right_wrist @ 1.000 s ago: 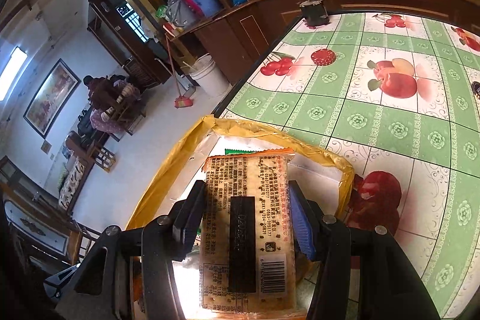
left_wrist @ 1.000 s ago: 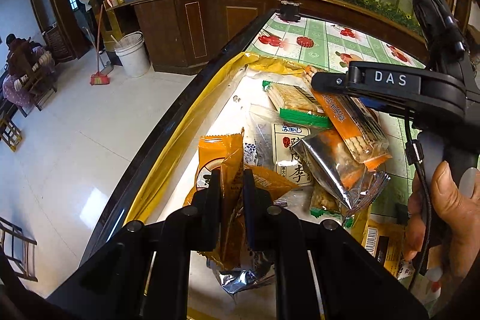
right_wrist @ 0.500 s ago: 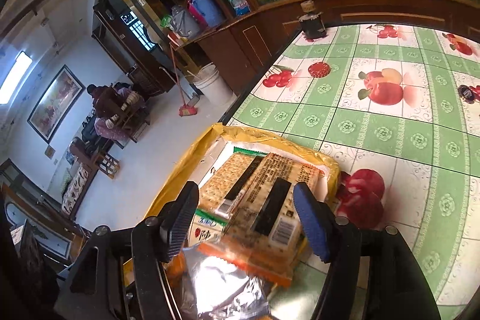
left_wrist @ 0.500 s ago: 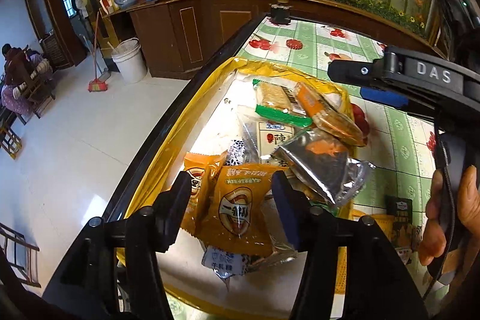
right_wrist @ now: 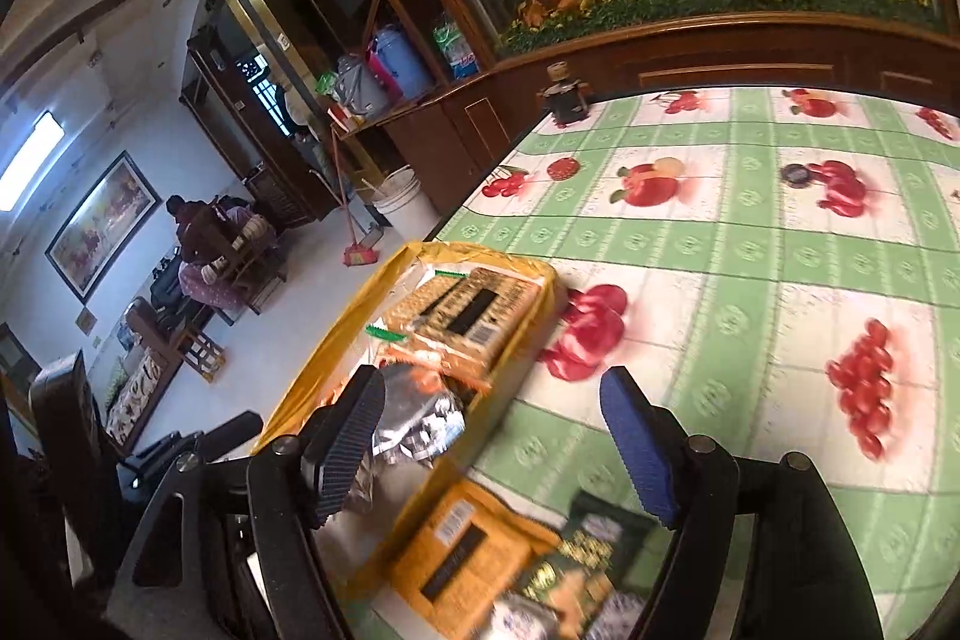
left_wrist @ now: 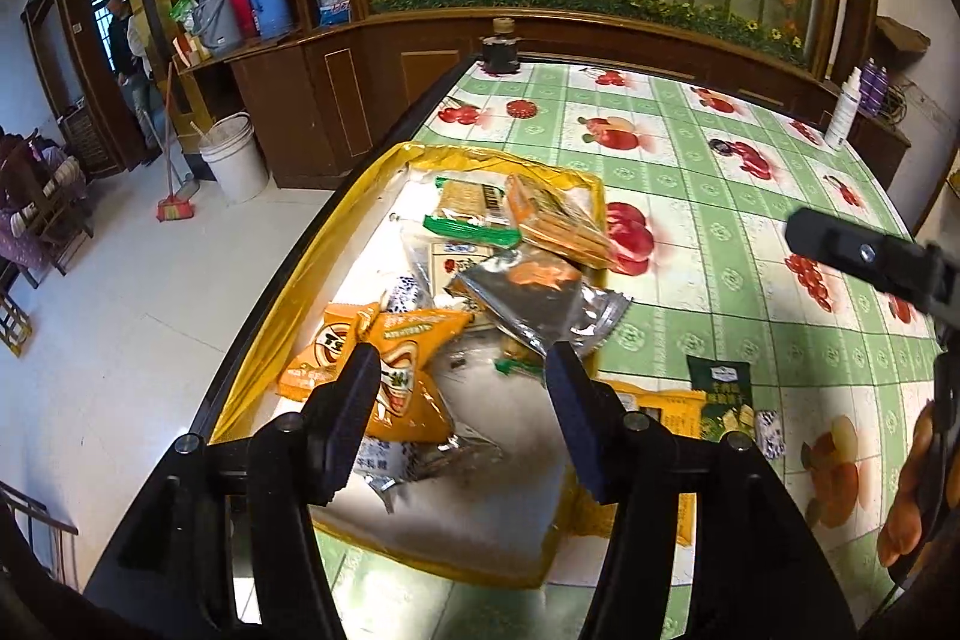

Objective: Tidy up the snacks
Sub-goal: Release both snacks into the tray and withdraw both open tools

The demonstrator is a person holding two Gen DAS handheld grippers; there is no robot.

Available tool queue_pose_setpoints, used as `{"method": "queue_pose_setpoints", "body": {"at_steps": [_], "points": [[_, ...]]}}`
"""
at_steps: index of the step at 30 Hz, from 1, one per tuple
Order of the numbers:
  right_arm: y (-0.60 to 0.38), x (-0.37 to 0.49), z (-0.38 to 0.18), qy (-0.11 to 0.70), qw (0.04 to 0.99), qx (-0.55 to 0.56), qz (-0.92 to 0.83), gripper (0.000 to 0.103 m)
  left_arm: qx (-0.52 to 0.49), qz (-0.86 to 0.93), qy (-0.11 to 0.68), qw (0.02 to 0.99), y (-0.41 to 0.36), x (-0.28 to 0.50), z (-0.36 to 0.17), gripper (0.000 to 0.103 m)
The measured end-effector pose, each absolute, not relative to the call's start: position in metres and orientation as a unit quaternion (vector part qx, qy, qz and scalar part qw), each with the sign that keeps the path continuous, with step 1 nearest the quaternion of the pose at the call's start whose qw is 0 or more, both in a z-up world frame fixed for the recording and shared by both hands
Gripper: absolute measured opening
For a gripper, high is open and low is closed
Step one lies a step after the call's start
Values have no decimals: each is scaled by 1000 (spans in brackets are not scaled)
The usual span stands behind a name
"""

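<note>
A yellow-rimmed tray (left_wrist: pixel 282 328) at the table's left edge holds several snack packs: orange packets (left_wrist: pixel 390 376), a silver pack (left_wrist: pixel 534 304), an orange cracker pack (left_wrist: pixel 558 226) and a green-edged cracker pack (left_wrist: pixel 468 214). My left gripper (left_wrist: pixel 459 412) is open and empty above the tray's near end. My right gripper (right_wrist: pixel 495 448) is open and empty, above the tray's right rim (right_wrist: pixel 456 454). An orange pack (right_wrist: pixel 462 550) and a dark green pack (right_wrist: pixel 576 562) lie on the table outside the tray, beneath the right gripper; the green pack also shows in the left wrist view (left_wrist: pixel 720 394).
The table has a green fruit-print cloth (left_wrist: pixel 690 160). A dark jar (left_wrist: pixel 501 49) stands at its far corner and a white bottle (left_wrist: pixel 843 118) at the far right. The table's left edge drops to the floor, where a white bucket (left_wrist: pixel 234 157) stands.
My left gripper opened and let the orange packet drop into the tray, then drew back. My right gripper opened, released the cracker pack into the tray, and pulled back to the right.
</note>
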State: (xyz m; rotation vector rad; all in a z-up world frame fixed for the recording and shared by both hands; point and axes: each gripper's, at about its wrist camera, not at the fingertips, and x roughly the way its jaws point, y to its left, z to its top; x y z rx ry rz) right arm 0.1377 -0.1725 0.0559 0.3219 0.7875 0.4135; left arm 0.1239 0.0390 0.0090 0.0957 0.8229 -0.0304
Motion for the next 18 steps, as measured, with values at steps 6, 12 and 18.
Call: {"method": "queue_pose_setpoints", "body": {"at_steps": [6, 12, 18], "points": [[-210, 90, 49, 380, 899, 135, 172, 79, 27, -58, 412, 909, 29, 110, 7, 57], [-235, 52, 28, 397, 899, 118, 140, 80, 21, -103, 427, 898, 6, 96, -3, 57], [-231, 35, 7, 413, 894, 94, 145, 80, 33, -141, 449, 882, -15, 75, -26, 57]]}}
